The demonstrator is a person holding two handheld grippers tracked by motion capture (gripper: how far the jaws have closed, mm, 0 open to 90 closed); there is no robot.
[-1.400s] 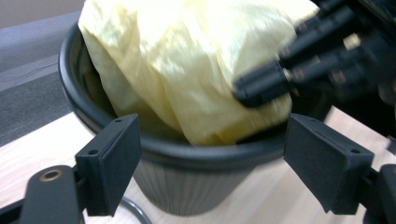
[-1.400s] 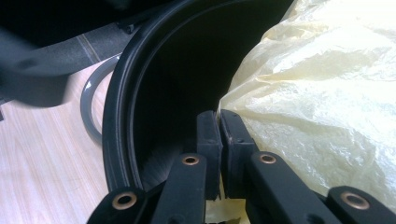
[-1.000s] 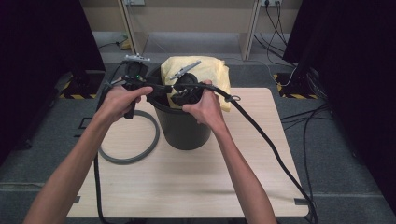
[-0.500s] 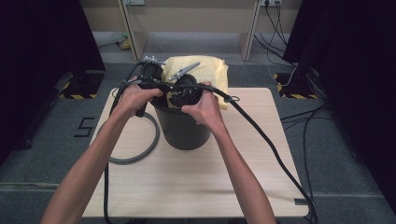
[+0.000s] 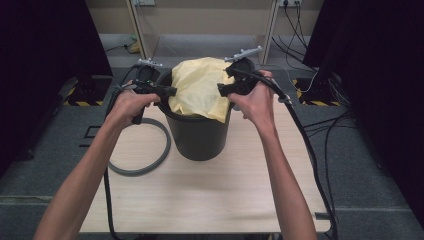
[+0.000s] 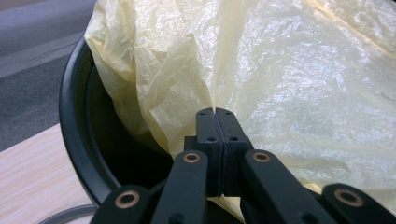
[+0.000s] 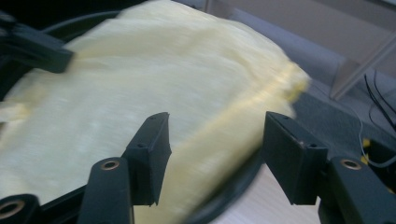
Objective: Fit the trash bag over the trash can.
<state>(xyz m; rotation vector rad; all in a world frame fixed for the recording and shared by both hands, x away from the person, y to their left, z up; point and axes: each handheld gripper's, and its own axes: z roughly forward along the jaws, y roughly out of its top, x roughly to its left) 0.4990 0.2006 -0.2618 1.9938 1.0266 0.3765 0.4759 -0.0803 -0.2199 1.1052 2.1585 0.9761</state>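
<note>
A black bucket (image 5: pixel 197 135) stands mid-table with a crinkled yellow plastic bag (image 5: pixel 200 87) draped across its mouth. At the bucket's left rim my left gripper (image 5: pixel 172 91) is shut on a fold of the bag. In the left gripper view the jaws (image 6: pixel 215 111) meet on the yellow bag (image 6: pixel 289 70) above the black rim (image 6: pixel 70 121). My right gripper (image 5: pixel 221 90) hangs at the right rim. Its jaws (image 7: pixel 215 123) have just been opening; the bag (image 7: pixel 140 84) lies beyond them and the pads do not press on it.
A grey ring (image 5: pixel 137 167) lies flat on the wooden table (image 5: pixel 200 200) left of the bucket. Cables trail from both grippers down the table's sides. Shelving legs and more cables stand on the floor behind the table.
The hands have drawn apart from above the bucket. The left jaws shut on the bag at the left rim. The right gripper swung right and opened, and the bag now covers the mouth.
</note>
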